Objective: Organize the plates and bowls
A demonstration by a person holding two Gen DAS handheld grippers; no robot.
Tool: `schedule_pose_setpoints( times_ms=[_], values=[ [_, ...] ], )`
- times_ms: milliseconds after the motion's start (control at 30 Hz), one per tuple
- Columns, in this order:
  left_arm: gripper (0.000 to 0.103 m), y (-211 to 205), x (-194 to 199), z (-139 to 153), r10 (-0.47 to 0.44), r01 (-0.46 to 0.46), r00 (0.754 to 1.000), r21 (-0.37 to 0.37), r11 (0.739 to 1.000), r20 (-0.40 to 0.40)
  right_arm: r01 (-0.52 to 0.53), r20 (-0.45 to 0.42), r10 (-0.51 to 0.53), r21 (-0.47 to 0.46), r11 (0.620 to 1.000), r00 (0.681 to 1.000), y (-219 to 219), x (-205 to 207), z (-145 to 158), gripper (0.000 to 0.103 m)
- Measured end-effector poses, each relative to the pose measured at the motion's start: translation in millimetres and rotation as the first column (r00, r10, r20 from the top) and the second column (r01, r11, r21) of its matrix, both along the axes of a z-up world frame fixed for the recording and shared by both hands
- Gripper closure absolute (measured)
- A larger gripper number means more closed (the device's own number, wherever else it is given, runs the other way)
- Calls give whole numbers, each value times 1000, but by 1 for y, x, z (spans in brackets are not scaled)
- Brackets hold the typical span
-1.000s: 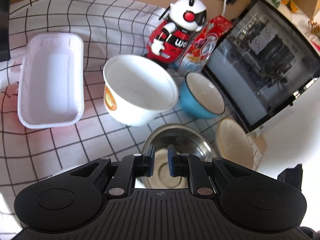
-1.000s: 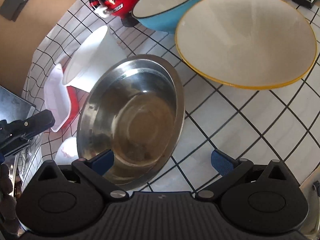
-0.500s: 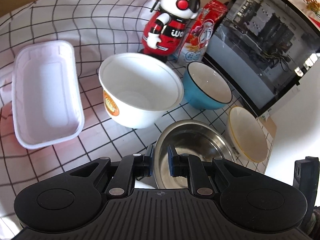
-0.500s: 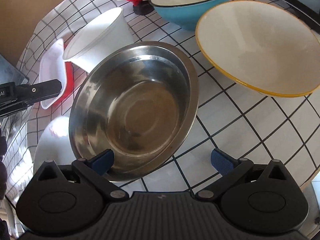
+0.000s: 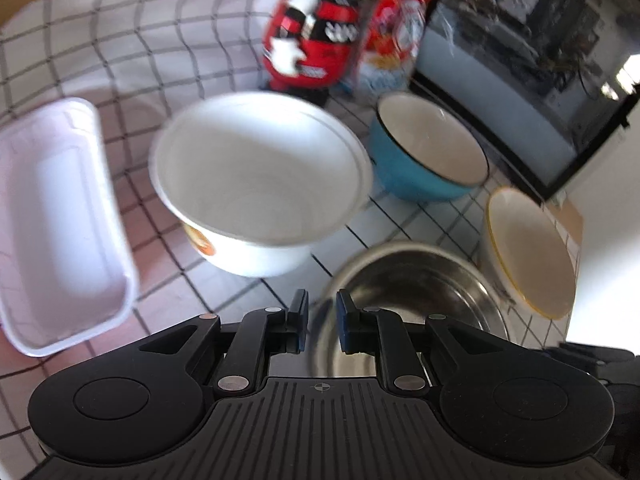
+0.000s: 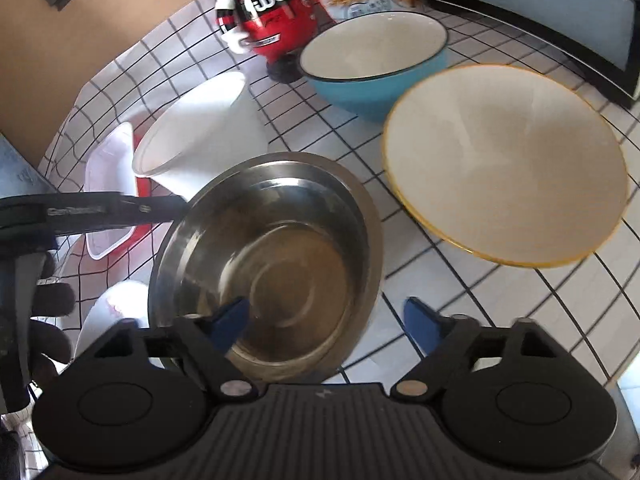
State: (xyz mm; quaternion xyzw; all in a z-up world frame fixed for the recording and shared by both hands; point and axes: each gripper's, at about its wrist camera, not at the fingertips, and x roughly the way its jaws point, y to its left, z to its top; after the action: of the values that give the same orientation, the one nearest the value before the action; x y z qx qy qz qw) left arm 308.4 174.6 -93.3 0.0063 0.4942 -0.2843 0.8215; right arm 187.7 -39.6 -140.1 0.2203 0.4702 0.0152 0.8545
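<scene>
A steel bowl [image 6: 272,256] is held tilted over the checked cloth. My left gripper [image 5: 322,322] is shut on its near rim [image 5: 320,312], and the steel bowl [image 5: 416,292] fills the lower middle of the left wrist view. My right gripper [image 6: 326,322] is open, its left finger inside the bowl and its right finger outside the rim. Beyond stand a white paper bowl [image 5: 260,176] [image 6: 200,144], a blue bowl [image 5: 428,156] [image 6: 376,56] and a cream bowl with a yellow rim [image 5: 528,248] [image 6: 504,160].
A white rectangular tray [image 5: 56,220] [image 6: 110,184] lies at the left. A red and white robot toy [image 5: 316,36] [image 6: 264,12] and a snack bag [image 5: 392,28] stand at the back. A dark glass-sided case [image 5: 528,60] stands at the right.
The steel bowl has risen and tilted in my left gripper. My right gripper has narrowed and moved in, so its fingers now straddle the bowl's rim. Both views shifted closer to the bowls.
</scene>
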Motion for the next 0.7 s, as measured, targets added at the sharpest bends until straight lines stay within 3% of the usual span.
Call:
schedule_pose_setpoints(
  times_ms=[100,367,433,567,700],
  values=[
    [73,-9,2,-10,-13,14,999,20,1000,-29,-20,-25,20,0,1000,999,4,10,-5,46],
    [66,-20,11,-25,8,-5,997,38,999,-82,-73,-26,72,-31,997,997,7,26,-7,50],
    [66,-18,7,-16,43,-39,995,44,998,-90,-82,-19,81,-29,996,997,7,24,1,51],
    [65,7,-14,29,116,-116,993,2,993,-8,-148,74,152,-54,988,986,14,17,33,51],
    [65,52,-40,61,250,-249,967,-15,968,41,-296,145,299,-46,954,943,38,21,59,51]
  ],
)
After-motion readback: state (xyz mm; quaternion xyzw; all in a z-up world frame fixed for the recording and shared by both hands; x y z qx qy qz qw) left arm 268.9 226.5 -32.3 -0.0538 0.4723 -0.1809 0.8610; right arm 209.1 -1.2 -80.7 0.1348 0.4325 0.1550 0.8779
